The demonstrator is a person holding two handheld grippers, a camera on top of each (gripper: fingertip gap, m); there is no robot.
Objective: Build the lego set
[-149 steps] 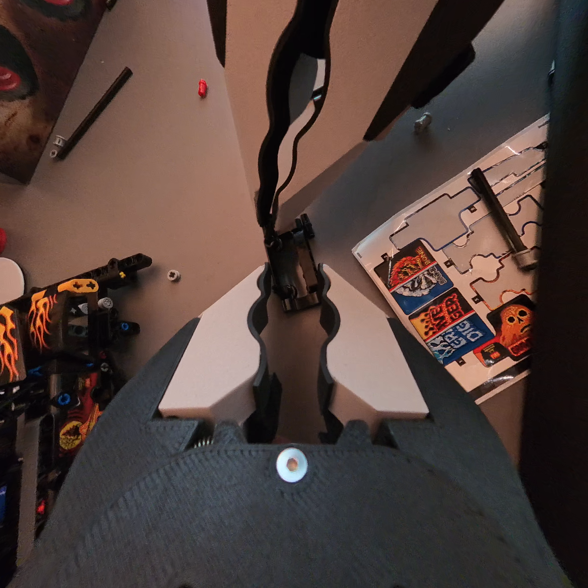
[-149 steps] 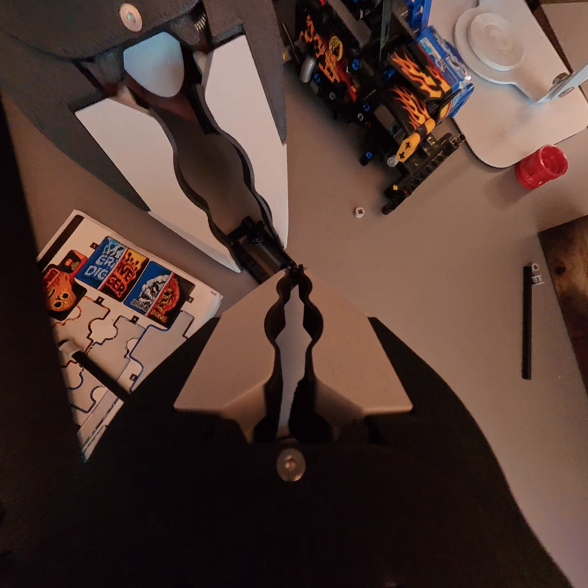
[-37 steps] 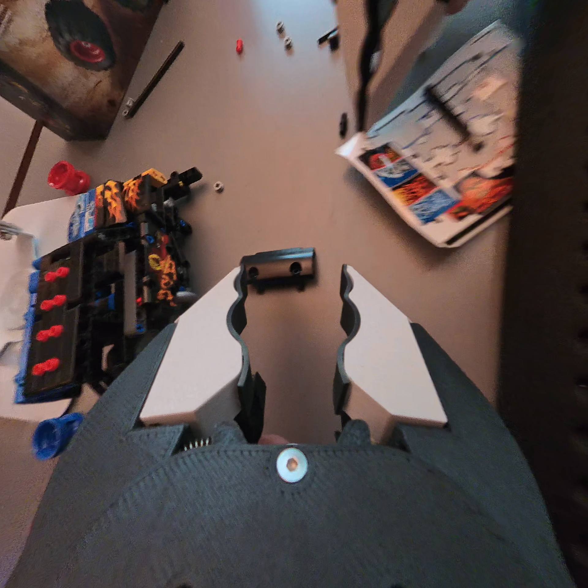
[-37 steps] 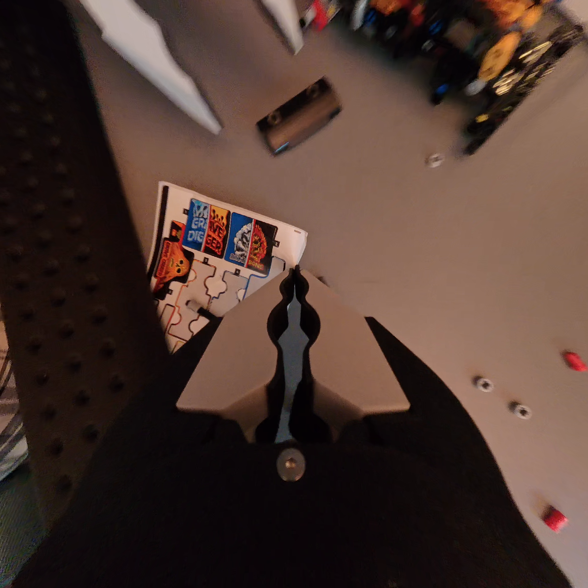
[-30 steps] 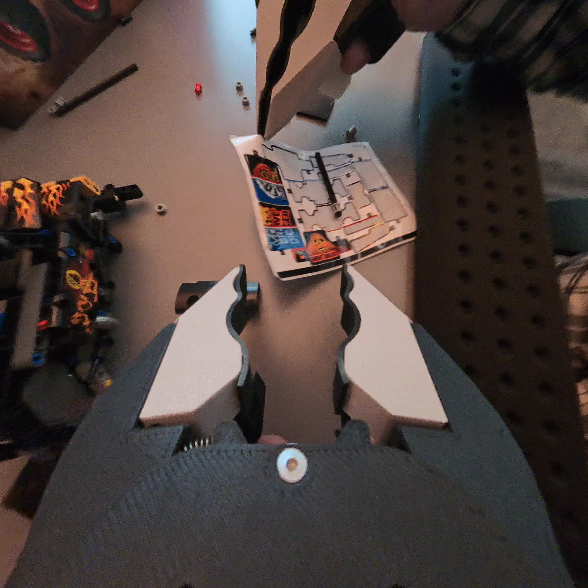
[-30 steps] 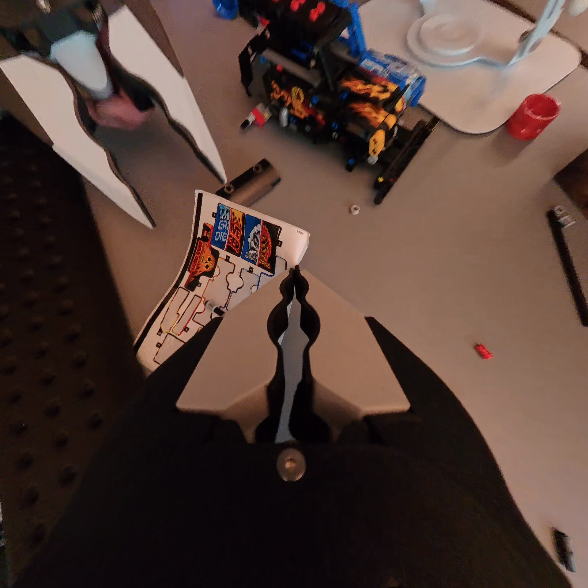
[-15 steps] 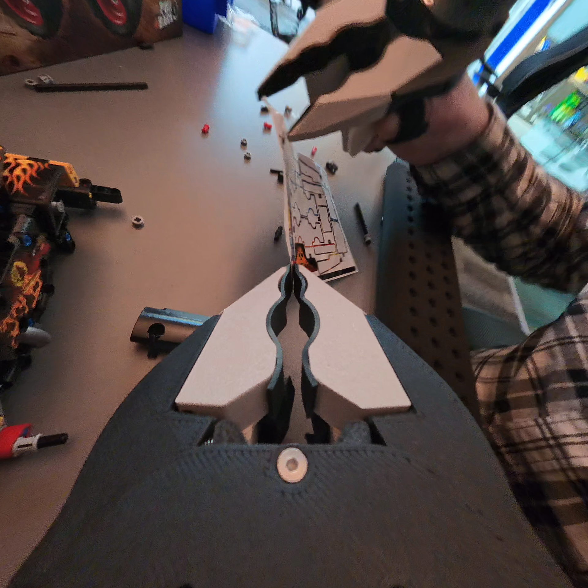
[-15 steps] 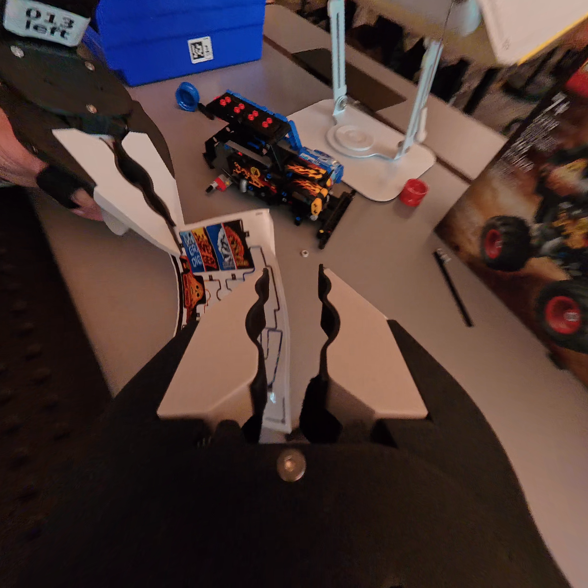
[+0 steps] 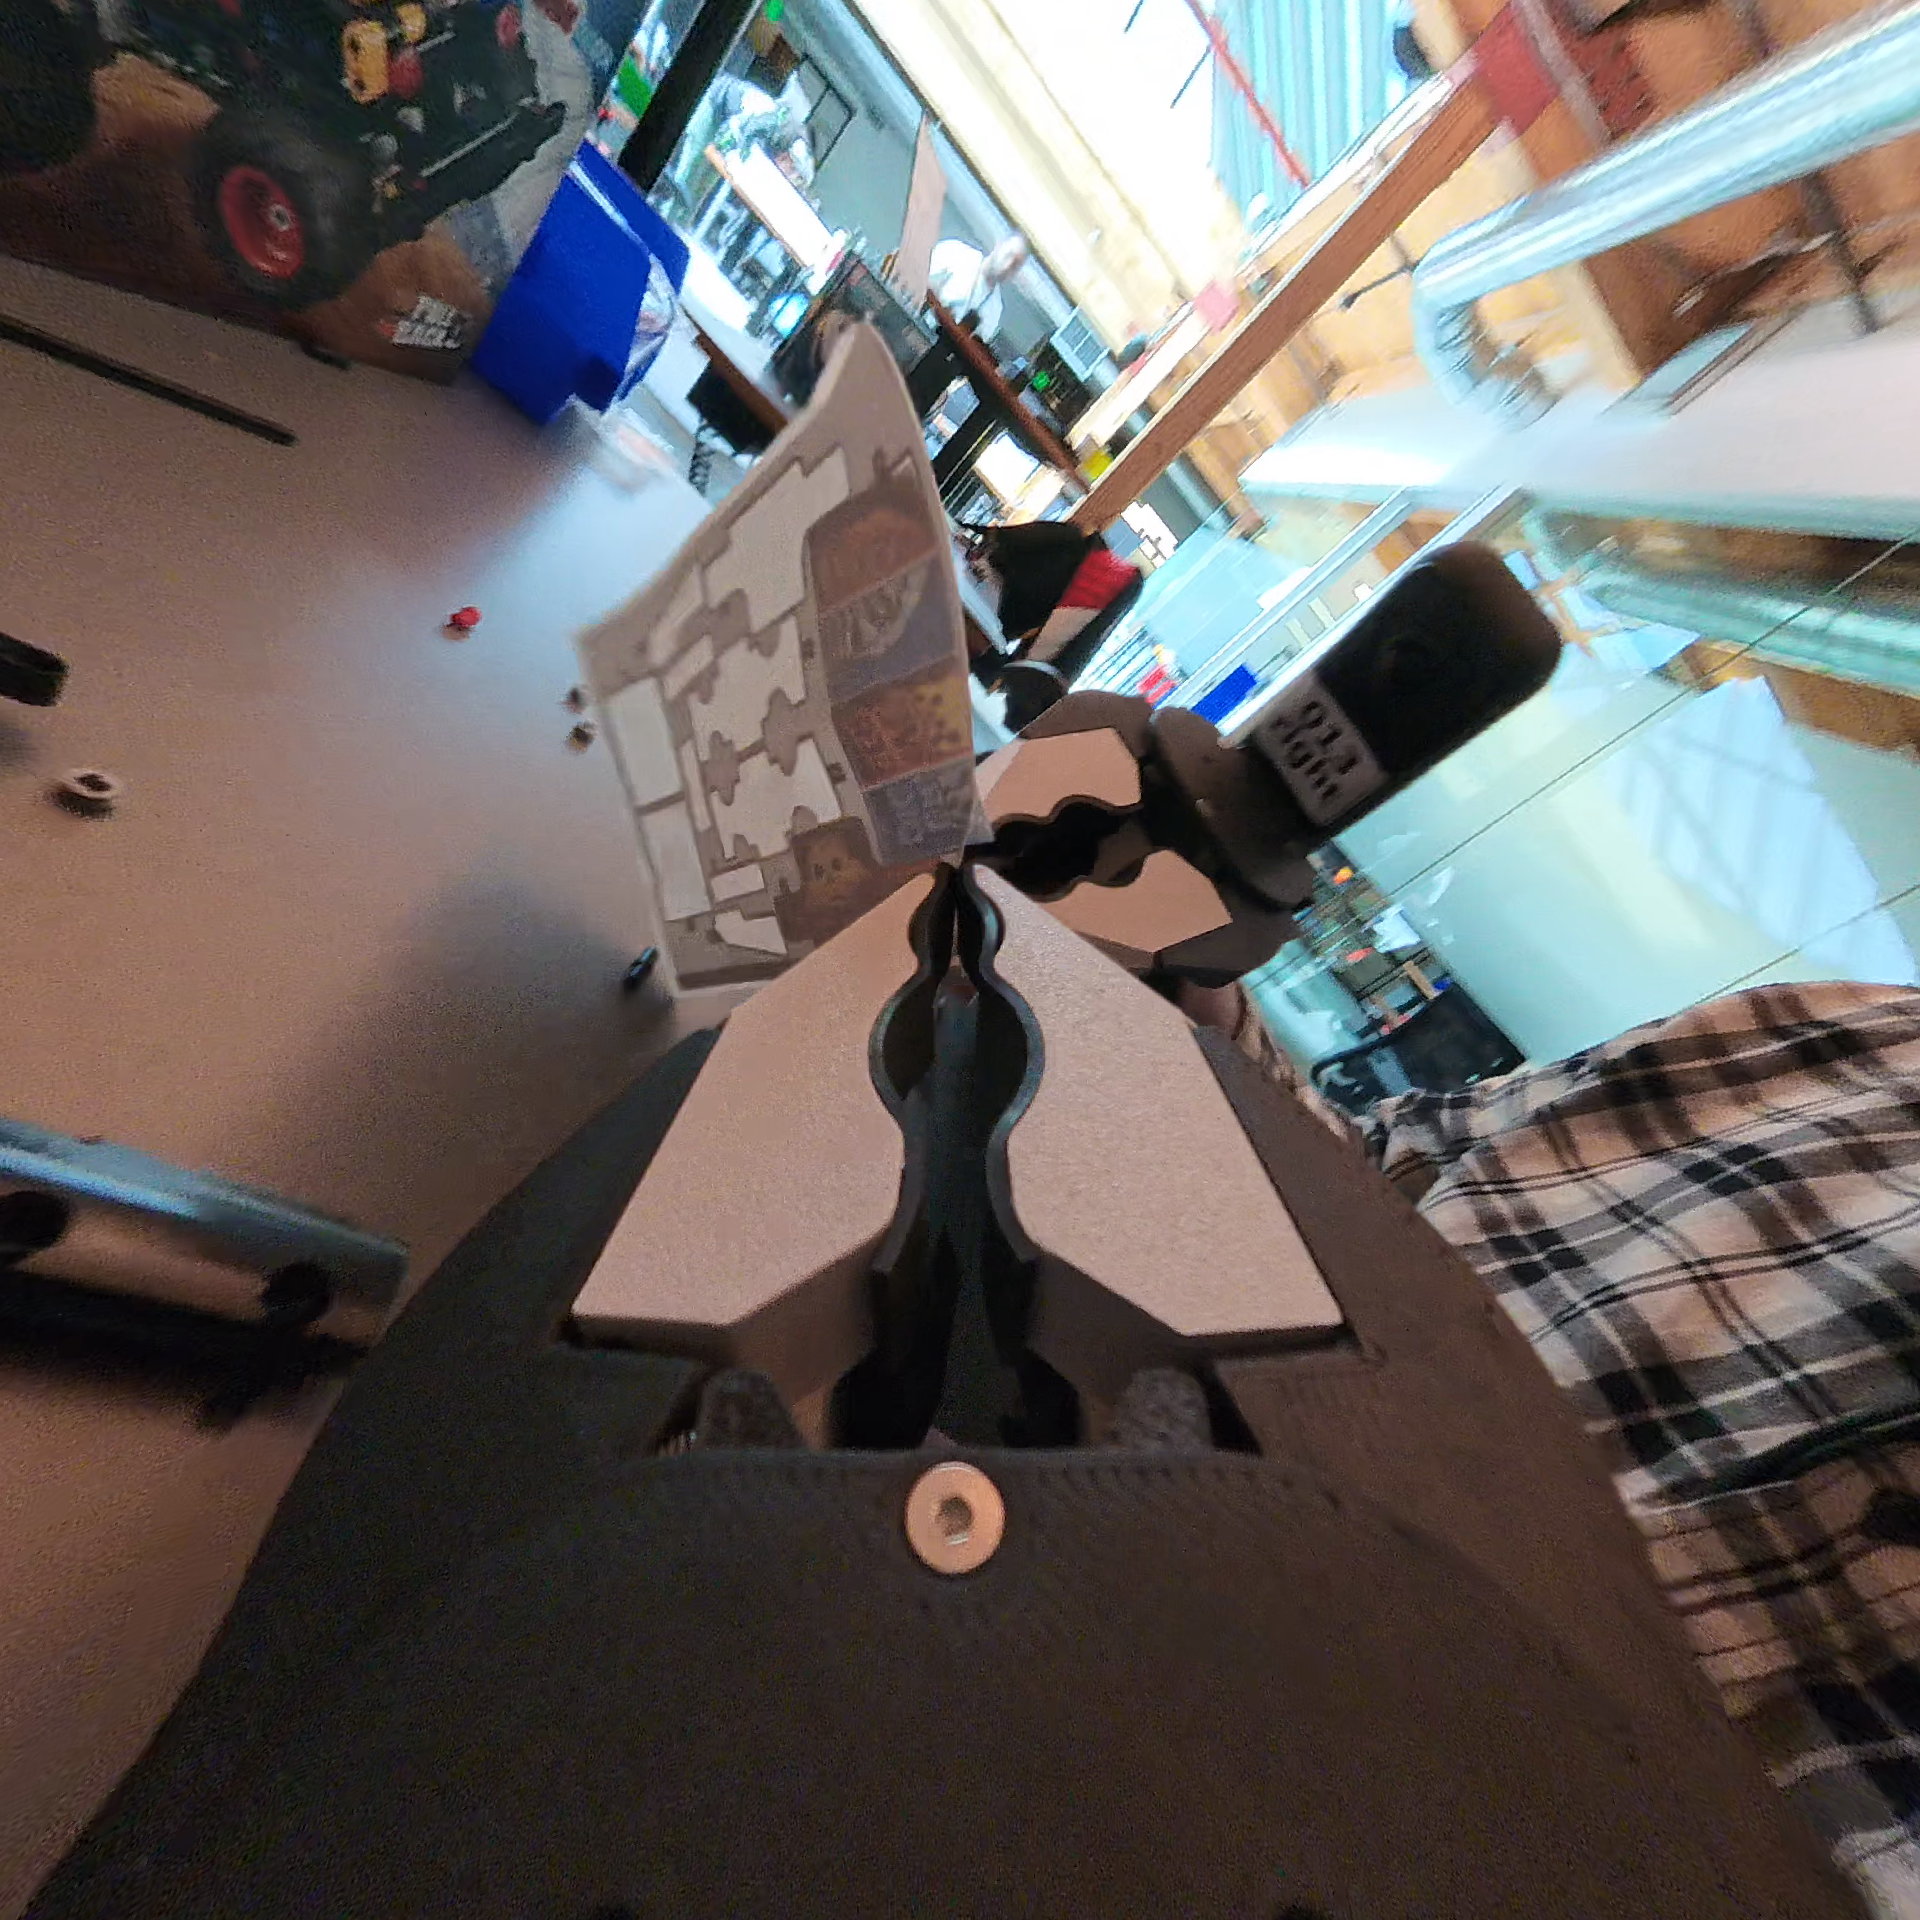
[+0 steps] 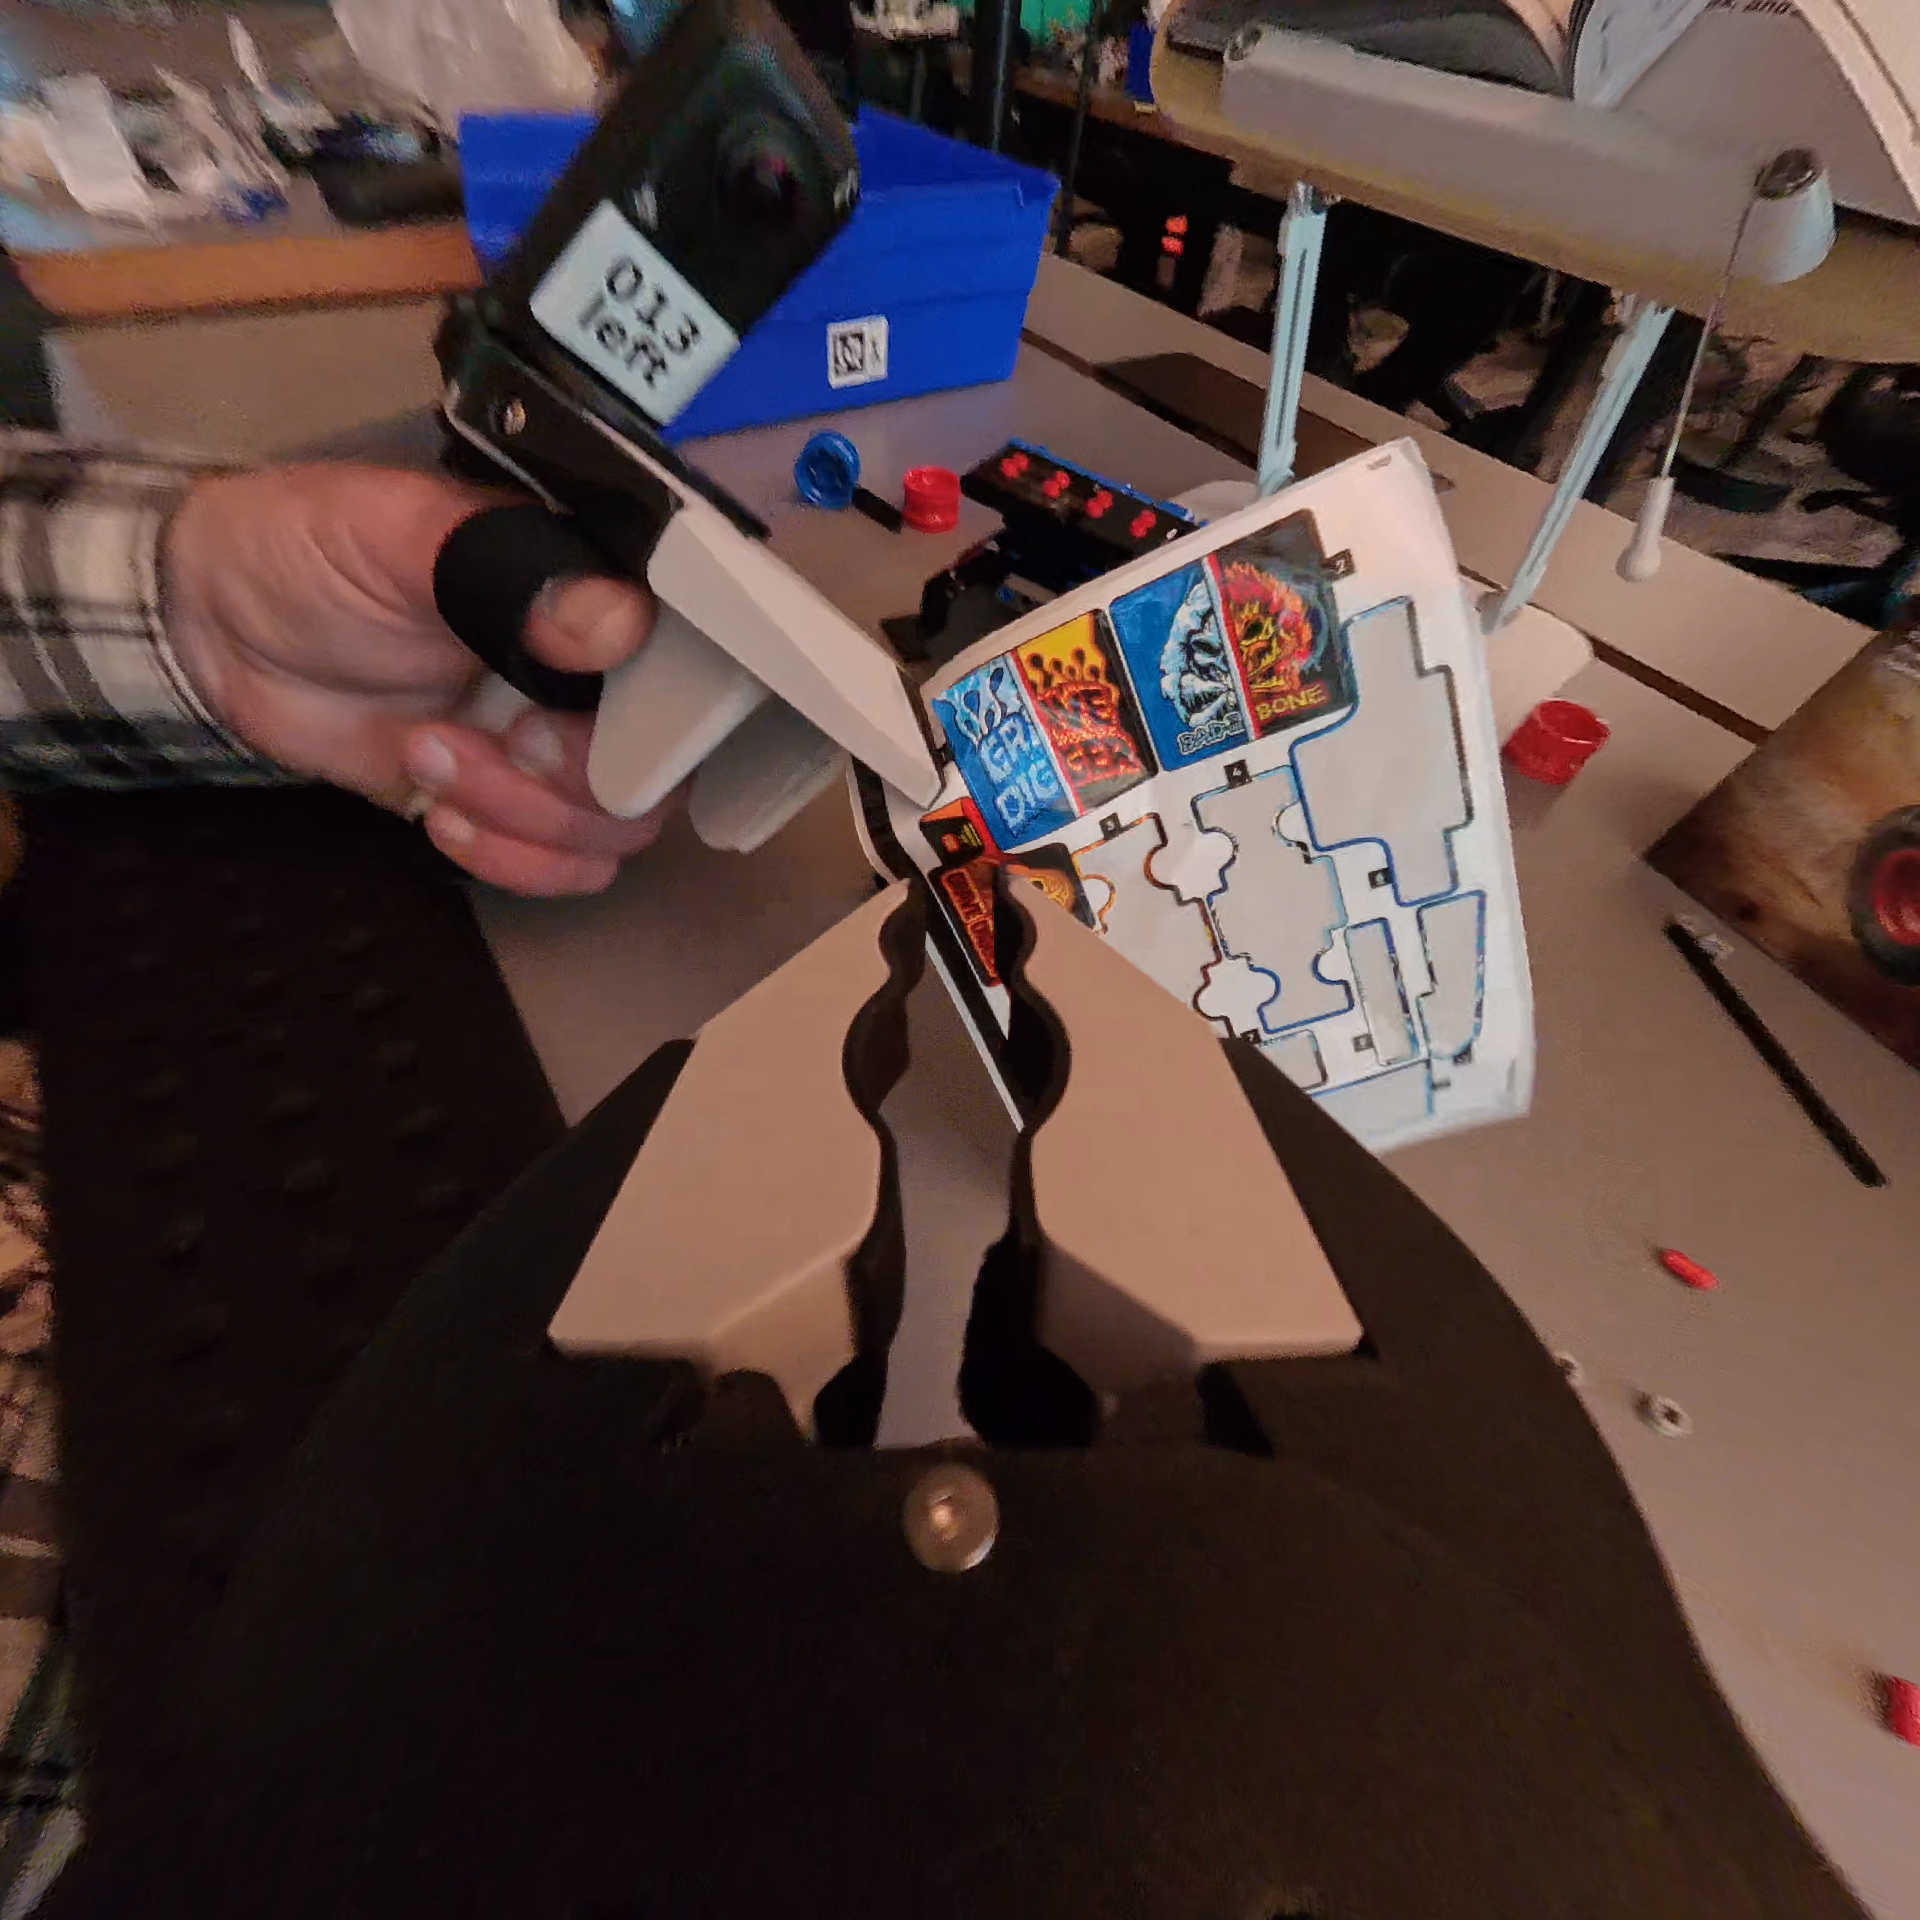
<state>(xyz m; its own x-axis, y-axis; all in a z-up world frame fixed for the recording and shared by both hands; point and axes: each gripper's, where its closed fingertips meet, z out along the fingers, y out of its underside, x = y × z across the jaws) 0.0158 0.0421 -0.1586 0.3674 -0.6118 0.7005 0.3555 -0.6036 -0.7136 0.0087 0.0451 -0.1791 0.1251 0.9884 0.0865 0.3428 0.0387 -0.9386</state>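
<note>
The sticker sheet (image 10: 1278, 810) is lifted off the grey table (image 10: 1621, 1226) and stands nearly upright. The left gripper (image 9: 958, 881) has its 2 fingers pressed together, pinching the sheet's corner at 12 o'clock in its own view. The right gripper (image 10: 961, 904) has its fingers slightly apart, the sheet's lower edge lying in the gap; whether they grip it I cannot tell. At 12 o'clock behind the sheet sits the half-built truck (image 10: 1070, 520), with a blue bin (image 10: 914, 281) beyond.
</note>
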